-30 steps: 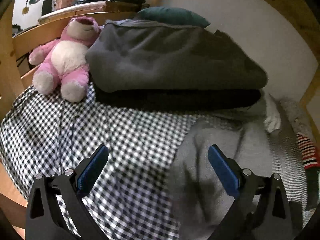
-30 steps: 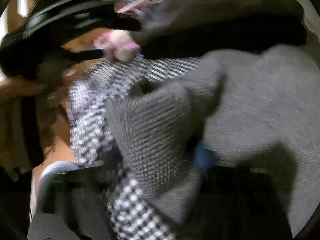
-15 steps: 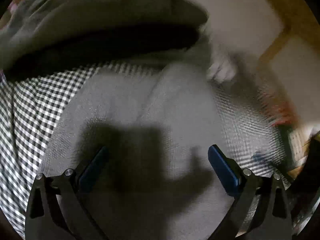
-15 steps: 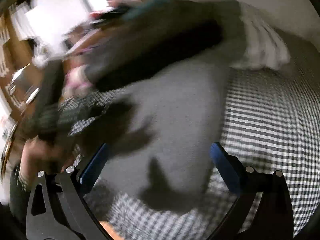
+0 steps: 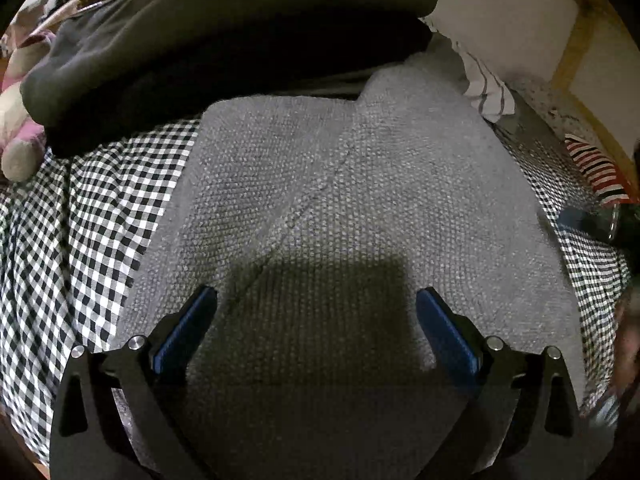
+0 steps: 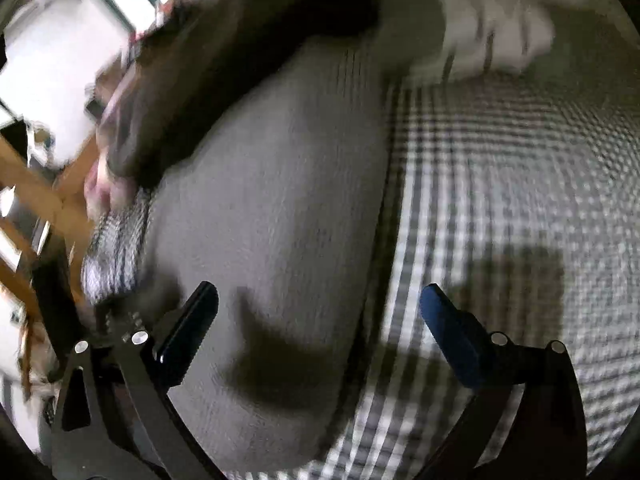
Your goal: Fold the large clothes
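Observation:
A grey knit sweater (image 5: 340,200) lies folded flat on the black-and-white checked bed sheet (image 5: 80,220). My left gripper (image 5: 316,320) is open and empty, hovering just above the sweater's near part. In the right wrist view, which is blurred, the sweater (image 6: 272,208) lies left of centre on the sheet (image 6: 500,184). My right gripper (image 6: 318,320) is open and empty, straddling the sweater's right edge.
A stack of dark folded clothes (image 5: 200,40) sits behind the sweater. A pink plush toy (image 5: 20,132) is at the far left. A white striped cloth (image 5: 484,88) and a red striped item (image 5: 600,172) lie at the right. The wooden bed frame (image 6: 36,196) runs along the left.
My right gripper has let go of the sweater and opened. My left gripper has moved right, over the sweater, which now lies flat.

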Available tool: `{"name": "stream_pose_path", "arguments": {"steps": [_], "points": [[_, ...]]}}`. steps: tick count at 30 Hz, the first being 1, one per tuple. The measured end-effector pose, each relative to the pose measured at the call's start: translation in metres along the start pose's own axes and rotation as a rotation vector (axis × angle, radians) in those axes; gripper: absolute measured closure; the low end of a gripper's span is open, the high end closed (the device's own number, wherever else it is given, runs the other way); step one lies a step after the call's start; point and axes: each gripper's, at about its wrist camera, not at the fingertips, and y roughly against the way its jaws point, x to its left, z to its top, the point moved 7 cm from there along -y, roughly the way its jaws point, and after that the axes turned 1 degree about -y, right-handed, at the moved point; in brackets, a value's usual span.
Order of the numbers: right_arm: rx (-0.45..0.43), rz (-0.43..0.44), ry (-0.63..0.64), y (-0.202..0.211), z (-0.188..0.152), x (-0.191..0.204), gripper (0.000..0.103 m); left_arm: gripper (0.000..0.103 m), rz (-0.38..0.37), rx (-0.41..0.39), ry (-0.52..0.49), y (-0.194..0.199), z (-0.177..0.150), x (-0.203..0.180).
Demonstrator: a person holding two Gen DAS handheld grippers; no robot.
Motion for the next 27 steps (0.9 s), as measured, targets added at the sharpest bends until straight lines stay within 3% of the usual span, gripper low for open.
{"name": "stream_pose_path", "arguments": {"steps": [3,6,9,14,18,21,24,27], "points": [[0.122,-0.084,0.089,-0.054,0.033,0.013,0.003,0.005,0.003,-0.001,0.004,-0.001,0.000,0.000],[0.232,-0.173,0.139,-0.116,0.039,0.015,0.003,0.005,-0.005,0.001,0.000,-0.004,0.002,-0.001],[0.278,-0.155,0.057,-0.144,0.042,0.002,0.002,0.005,-0.024,0.006,0.012,-0.005,0.001,0.002],[0.257,-0.075,0.028,-0.092,0.037,0.005,0.003,0.005,-0.057,0.038,0.043,0.005,0.006,0.004],[0.281,0.065,0.048,-0.030,-0.021,0.018,0.003,0.005,-0.017,0.029,0.083,0.024,0.003,0.017],[0.347,0.083,0.051,-0.030,-0.072,0.014,0.003,0.004,0.002,0.082,0.041,0.008,-0.011,0.019],[0.342,0.134,-0.042,-0.039,-0.086,0.002,0.003,0.004,-0.044,0.070,0.074,0.002,-0.016,0.025],[0.313,0.126,-0.092,-0.015,-0.093,-0.004,0.003,0.004,-0.046,0.083,0.104,0.012,-0.020,0.028]]}}
